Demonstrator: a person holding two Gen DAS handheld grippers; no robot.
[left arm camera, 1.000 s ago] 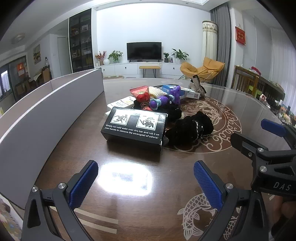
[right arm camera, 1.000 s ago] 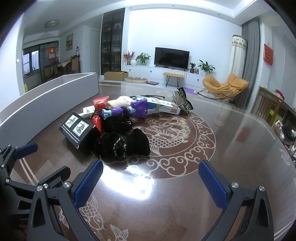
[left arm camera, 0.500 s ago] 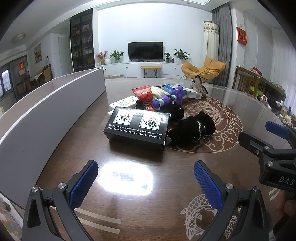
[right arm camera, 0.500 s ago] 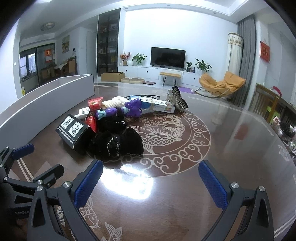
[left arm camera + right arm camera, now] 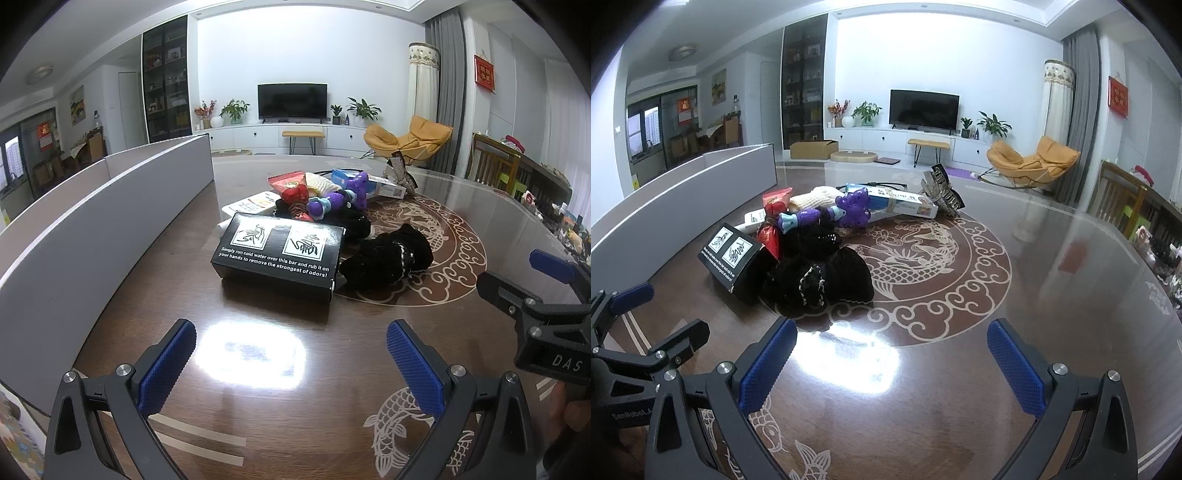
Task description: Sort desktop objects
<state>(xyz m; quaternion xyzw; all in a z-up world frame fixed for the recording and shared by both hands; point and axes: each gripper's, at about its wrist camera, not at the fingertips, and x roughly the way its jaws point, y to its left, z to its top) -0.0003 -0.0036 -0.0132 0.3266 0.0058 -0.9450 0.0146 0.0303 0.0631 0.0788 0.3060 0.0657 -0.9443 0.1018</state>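
A pile of objects lies on the dark round table. A black box (image 5: 279, 254) with white print is nearest my left gripper (image 5: 290, 350), which is open and empty a short way in front of it. A black knitted cloth (image 5: 388, 254) lies right of the box. Behind are a purple toy (image 5: 340, 199), a red packet (image 5: 291, 186) and a blue-and-white long box (image 5: 901, 201). In the right wrist view my right gripper (image 5: 892, 356) is open and empty, just short of the black cloth (image 5: 820, 280); the black box (image 5: 733, 256) is to its left.
A long grey partition board (image 5: 92, 221) stands along the table's left side. A black hair claw (image 5: 942, 194) lies behind the pile. The table (image 5: 1015, 280) has a glossy top with a dragon pattern. Chairs and clutter stand at the far right.
Both grippers have moved a little closer to the pile; the box and cloth look slightly larger. Both stay open. Nothing in the pile has moved.
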